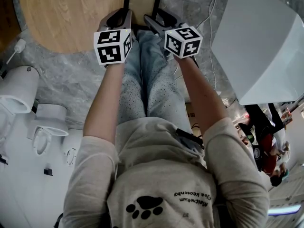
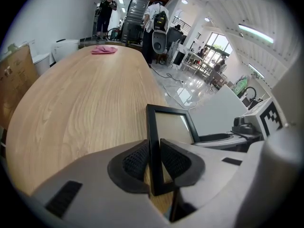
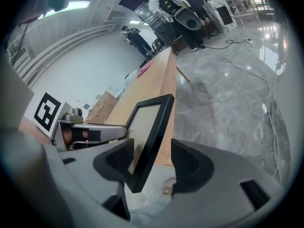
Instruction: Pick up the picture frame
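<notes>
The picture frame [image 1: 141, 4] is black with a pale panel and stands upright past my knees, at the near edge of the wooden table [image 1: 61, 13]. My left gripper [image 1: 125, 20] is shut on the frame's left edge; in the left gripper view both pads press on the black moulding [image 2: 153, 146]. My right gripper [image 1: 156, 23] is open around the right edge. In the right gripper view the frame [image 3: 148, 122] leans close to the left pad and a wide gap separates it from the right pad.
White toilets [image 1: 19, 87] stand on the floor at the left. A large white panel [image 1: 266, 46] lies at the right, with cables [image 1: 213, 13] on the marble floor. A pink cloth [image 2: 103, 50] rests at the table's far end; people stand beyond it.
</notes>
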Tool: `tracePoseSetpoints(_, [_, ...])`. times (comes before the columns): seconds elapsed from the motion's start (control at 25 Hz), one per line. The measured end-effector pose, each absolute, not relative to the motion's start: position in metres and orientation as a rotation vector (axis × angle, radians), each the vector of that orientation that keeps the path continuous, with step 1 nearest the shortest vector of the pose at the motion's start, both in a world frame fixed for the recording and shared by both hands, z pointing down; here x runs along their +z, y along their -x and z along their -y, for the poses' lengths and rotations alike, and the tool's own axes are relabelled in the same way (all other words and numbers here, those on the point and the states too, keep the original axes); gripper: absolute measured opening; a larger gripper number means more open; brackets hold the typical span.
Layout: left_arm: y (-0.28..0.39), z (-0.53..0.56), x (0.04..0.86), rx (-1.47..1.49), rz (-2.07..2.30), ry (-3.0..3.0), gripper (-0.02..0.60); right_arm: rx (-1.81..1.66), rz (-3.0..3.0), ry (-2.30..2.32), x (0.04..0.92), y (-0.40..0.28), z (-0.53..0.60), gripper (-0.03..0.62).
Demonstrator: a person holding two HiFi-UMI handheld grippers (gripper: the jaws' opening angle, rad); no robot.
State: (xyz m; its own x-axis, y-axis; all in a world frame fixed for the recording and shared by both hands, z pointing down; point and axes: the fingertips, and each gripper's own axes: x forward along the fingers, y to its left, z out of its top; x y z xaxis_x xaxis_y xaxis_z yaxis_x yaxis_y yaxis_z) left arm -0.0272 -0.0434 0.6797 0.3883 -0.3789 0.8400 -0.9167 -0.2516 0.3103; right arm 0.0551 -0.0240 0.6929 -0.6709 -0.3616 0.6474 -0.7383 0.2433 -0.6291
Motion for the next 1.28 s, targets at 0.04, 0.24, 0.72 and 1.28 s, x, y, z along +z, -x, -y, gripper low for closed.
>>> tracePoseSetpoints(0.04, [0.027, 0.043, 0.68, 0.813, 1.123, -1.815, 0.081, 1.423, 2.157, -1.006, 0.694, -0.054, 0.025, 0.249])
tracePoseSetpoints(0.24, [0.026, 0.041, 0.679, 0.804, 1.107, -1.821, 0.081, 1.528, 2.159, -0.979, 0.698, -0.047, 0.027, 0.253])
tracePoseSetpoints(0.72, [0.024, 0.04, 0.678, 0.795, 1.066, -1.845, 0.08, 1.759, 2.149, -1.013, 0.688, -0.043, 0.034, 0.152])
tracePoseSetpoints(1.28, [0.025, 0.042, 0.674, 0.79, 1.041, -1.847, 0.08, 1.909, 2.134, -1.04, 0.654, -0.039, 0.035, 0.063])
